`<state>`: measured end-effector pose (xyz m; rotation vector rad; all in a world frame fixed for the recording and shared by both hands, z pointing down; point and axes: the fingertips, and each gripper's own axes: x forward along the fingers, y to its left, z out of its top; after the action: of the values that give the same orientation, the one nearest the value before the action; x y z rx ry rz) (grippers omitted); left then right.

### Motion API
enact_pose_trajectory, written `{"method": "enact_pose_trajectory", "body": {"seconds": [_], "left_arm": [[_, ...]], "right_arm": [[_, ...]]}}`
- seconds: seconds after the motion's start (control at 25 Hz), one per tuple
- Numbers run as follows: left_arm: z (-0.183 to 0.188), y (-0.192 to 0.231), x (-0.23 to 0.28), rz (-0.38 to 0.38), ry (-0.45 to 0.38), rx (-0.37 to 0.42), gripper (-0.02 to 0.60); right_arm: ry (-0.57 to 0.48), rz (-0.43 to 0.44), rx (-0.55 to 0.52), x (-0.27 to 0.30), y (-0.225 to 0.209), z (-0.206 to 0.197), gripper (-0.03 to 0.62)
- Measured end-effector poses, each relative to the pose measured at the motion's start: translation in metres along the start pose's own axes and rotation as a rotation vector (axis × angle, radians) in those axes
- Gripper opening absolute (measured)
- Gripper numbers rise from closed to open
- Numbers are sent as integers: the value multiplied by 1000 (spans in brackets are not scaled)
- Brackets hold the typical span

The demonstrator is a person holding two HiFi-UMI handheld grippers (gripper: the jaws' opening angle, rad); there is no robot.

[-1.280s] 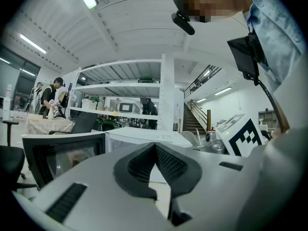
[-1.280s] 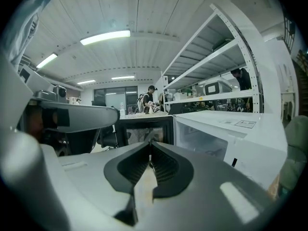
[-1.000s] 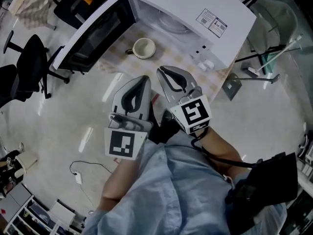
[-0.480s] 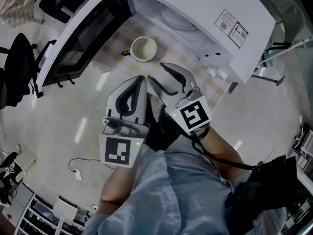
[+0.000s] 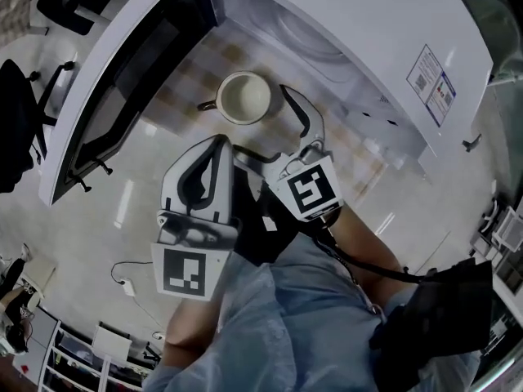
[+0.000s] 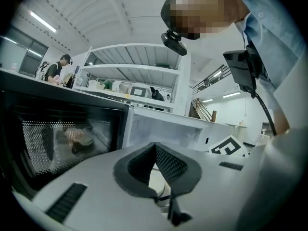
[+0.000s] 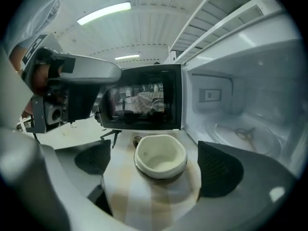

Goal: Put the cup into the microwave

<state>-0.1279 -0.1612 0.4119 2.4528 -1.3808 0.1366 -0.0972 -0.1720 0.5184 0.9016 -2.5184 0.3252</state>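
My right gripper (image 5: 263,126) has just been opening its jaws, and they now stand wide on either side of the cup (image 5: 244,97), with neither pad pressing on it. The cup sits upright on the checked cloth (image 5: 189,70), just in front of the microwave (image 5: 368,23). The door (image 5: 122,80) is swung open and the cup's handle points towards it. My left gripper (image 5: 219,141) has its jaws closed together on nothing and hangs beside the right one.
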Motion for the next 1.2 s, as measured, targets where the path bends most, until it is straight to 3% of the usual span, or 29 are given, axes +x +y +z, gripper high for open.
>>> {"method": "enact_pose_trajectory", "body": {"seconds": [0.2, 0.56, 0.92, 1.2], "left_arm": [[-7, 24, 9, 12, 16, -26, 5], [-17, 51, 19, 23, 47, -63, 5], [-20, 57, 24, 13, 58, -84, 5], [-20, 58, 28, 5, 62, -82, 5]], "right_arm": [[64, -6, -23, 34, -9, -20, 574], [158, -18, -40, 71, -18, -47, 574], [176, 39, -92, 74, -14, -47, 571], [166, 4, -80, 74, -18, -46, 549]]}}
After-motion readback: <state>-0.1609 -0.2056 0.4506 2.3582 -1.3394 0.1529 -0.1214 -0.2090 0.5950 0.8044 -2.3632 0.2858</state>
